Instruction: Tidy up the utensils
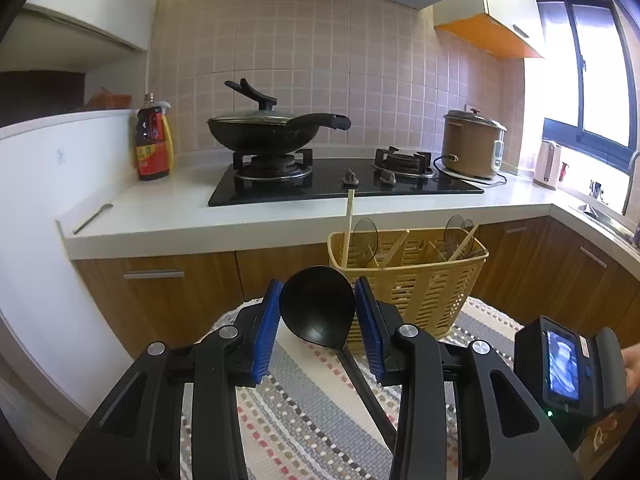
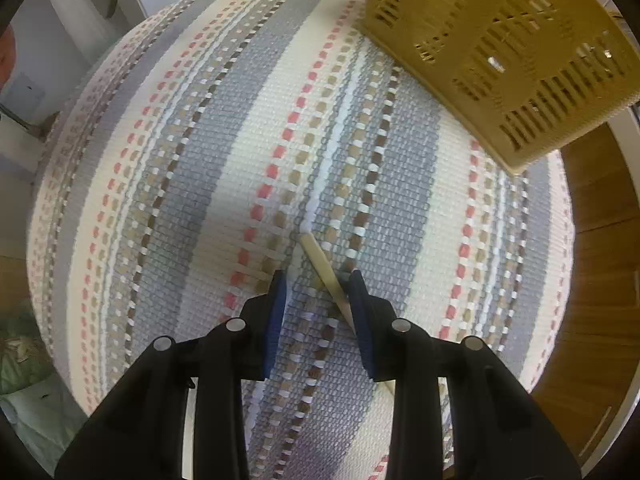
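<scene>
The left tool (image 1: 316, 312) is closed around the bowl of a black ladle (image 1: 318, 304), its blue pads touching both sides; the matte, smooth ladle is held just before the yellow basket (image 1: 420, 280), with its handle running back beneath the tool. The right tool (image 2: 318, 292) stands spread over the striped mat (image 2: 200, 180), a pale chopstick (image 2: 326, 272) lying slantwise between its pads, near the right one. Bare mat stretches left of the basket to the table's rounded edge. The slotted basket holds chopsticks and dark spoons. Beyond the basket stands a counter (image 1: 160, 216) with a stove (image 1: 344, 184).
</scene>
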Action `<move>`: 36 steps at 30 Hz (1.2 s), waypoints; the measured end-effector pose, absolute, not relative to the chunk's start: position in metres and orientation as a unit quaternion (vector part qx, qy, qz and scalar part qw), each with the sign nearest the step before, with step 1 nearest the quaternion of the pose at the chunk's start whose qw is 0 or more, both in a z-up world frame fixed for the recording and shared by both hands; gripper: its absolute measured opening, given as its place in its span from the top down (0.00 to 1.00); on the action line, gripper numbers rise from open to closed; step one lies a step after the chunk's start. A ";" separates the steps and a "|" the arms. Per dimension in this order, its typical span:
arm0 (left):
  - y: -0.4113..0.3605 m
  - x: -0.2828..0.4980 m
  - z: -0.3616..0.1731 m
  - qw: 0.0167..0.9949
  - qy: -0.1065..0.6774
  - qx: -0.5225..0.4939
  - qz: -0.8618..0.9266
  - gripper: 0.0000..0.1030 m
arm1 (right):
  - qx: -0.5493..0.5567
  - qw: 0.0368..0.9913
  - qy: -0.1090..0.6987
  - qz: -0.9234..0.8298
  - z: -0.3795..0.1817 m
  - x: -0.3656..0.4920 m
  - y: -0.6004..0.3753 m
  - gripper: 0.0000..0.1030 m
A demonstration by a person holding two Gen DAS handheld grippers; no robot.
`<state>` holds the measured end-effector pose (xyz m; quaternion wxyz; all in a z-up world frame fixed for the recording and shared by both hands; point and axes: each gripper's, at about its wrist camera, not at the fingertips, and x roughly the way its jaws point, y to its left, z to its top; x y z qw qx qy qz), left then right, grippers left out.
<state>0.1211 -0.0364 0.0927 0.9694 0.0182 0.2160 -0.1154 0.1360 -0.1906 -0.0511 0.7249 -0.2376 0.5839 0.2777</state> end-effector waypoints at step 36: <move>-0.008 0.138 0.134 0.987 0.135 -0.001 -0.090 0.66 | -0.086 0.803 0.509 0.297 0.004 0.171 -0.153 0.59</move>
